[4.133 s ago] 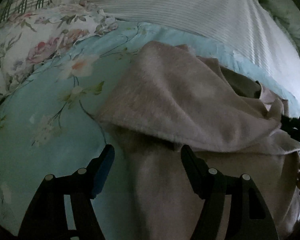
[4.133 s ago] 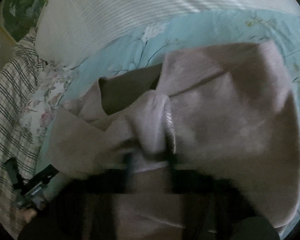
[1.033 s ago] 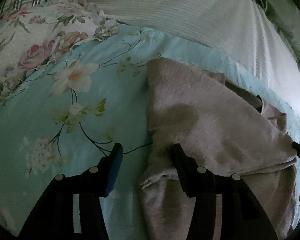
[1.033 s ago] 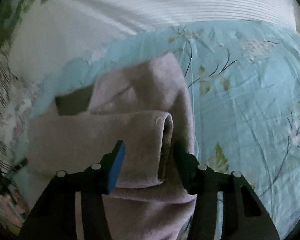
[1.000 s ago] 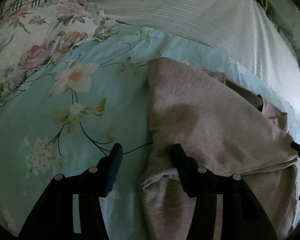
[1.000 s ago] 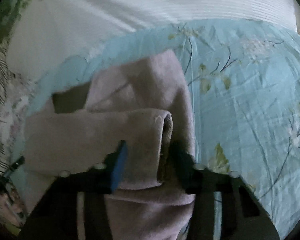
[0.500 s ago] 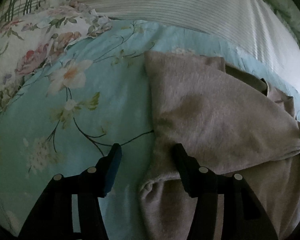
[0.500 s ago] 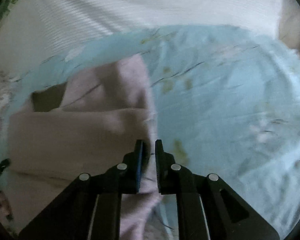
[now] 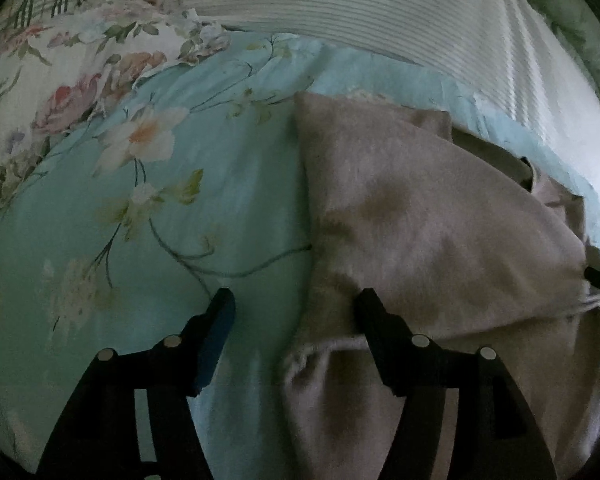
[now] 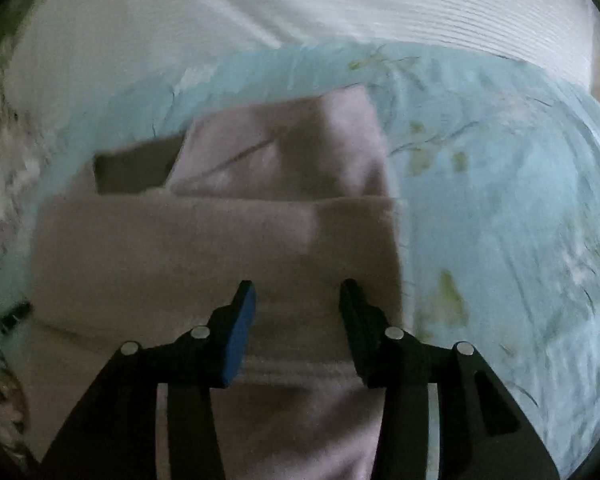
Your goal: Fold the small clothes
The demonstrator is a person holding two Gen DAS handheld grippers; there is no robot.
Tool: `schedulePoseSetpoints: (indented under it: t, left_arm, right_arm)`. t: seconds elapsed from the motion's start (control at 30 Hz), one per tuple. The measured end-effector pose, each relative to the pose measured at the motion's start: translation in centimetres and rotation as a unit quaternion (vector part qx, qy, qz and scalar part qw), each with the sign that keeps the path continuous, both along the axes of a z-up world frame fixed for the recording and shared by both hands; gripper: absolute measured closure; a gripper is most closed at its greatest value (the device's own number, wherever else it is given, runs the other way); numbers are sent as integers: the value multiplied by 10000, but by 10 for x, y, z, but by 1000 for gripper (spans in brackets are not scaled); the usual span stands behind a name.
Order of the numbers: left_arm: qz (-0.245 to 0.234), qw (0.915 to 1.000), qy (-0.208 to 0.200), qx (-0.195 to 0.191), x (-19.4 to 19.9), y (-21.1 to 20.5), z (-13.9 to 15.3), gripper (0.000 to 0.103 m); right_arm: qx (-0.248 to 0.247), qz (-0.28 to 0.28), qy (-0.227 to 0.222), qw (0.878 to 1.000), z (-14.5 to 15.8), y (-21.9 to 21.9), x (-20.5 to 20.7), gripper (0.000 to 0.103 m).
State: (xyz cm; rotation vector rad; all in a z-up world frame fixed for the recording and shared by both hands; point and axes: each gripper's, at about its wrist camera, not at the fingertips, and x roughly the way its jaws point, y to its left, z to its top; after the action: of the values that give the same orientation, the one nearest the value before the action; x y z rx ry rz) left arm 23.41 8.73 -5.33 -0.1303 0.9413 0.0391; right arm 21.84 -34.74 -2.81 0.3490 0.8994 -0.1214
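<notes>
**One fold laid across the garment, more folding judged to remain**

In the lower part of the left wrist view, the left gripper is seen with its jaws spread wide and nothing between them. One finger stands over the bare floral bedspread; the other finger stands over the near left edge of the pinkish-beige garment. Whether that finger touches the cloth cannot be told.

In the lower centre of the right wrist view, the right gripper is likewise seen with its jaws apart and empty, hovering above the garment. No cloth is held by either tool.

Just beyond the fingers, a broad band of the garment is seen lying folded across the layer beneath it, with a fairly straight edge running left to right through the middle of the right wrist view. Farther up the frame, a second flap and a darker inner patch are left exposed at the upper left of the garment. In the left wrist view, a ragged lower edge is seen sticking out beneath the folded layer at lower centre.

Farthest away, at the top of both views, a striped white cover is seen, with a rose-patterned pillow at the upper left of the left wrist view.

The first fold is judged to be done and released. The uneven edges and the exposed flap suggest that at least one further fold, and some straightening, are left.
</notes>
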Motion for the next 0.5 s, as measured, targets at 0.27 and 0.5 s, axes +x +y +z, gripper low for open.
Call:
schedulePoseSetpoints:
  t: [0.27, 0.5]
  left_arm:
    - [-655, 9965, 172, -485, -94, -9, 0, 38]
    - [-1166, 9872, 372, -1022, -203, -13, -6, 32]
  right_arm:
    - [991, 571, -203, 9932, 13, -20, -110, 44]
    - [1521, 838, -175, 9846, -4, -24, -202, 33]
